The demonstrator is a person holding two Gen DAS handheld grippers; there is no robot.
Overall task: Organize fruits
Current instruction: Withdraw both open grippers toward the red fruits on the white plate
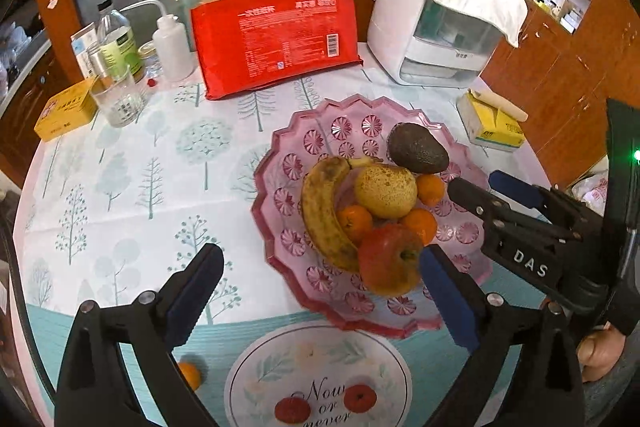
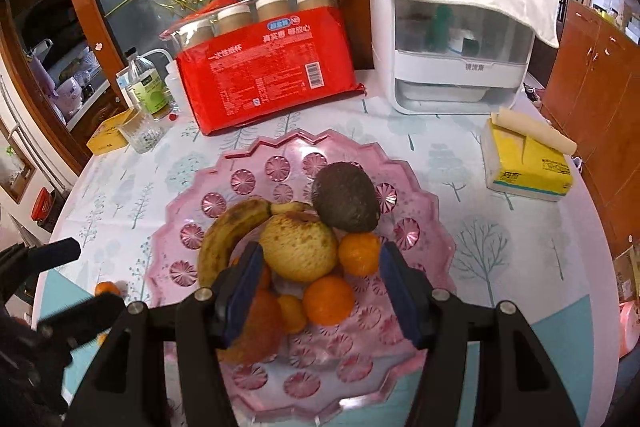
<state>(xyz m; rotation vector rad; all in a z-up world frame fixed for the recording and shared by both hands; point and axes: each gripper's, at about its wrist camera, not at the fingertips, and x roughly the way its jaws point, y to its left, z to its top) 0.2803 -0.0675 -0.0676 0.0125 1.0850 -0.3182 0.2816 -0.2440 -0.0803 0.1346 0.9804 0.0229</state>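
Fruit heaped in scalloped pink plate (image 2: 420,211), both grippers spread, empty.
1 spotted banana (image 1: 320,207), 1 pear (image 1: 386,191), 1 pebbly avocado (image 1: 418,149), 1 apple (image 1: 390,261).

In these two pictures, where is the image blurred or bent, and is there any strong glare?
Left wrist view: fisheye bends the table edge; pink plate and banana look sharp; no strong glare. Right wrist view: the left gripper at the left edge is blurred; the apple behind a finger is soft; the white dispenser is bright, not washed out.

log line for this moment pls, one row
left tool open, empty | right tool open, empty, above pink dish | most fruit in dish | one orange left on table
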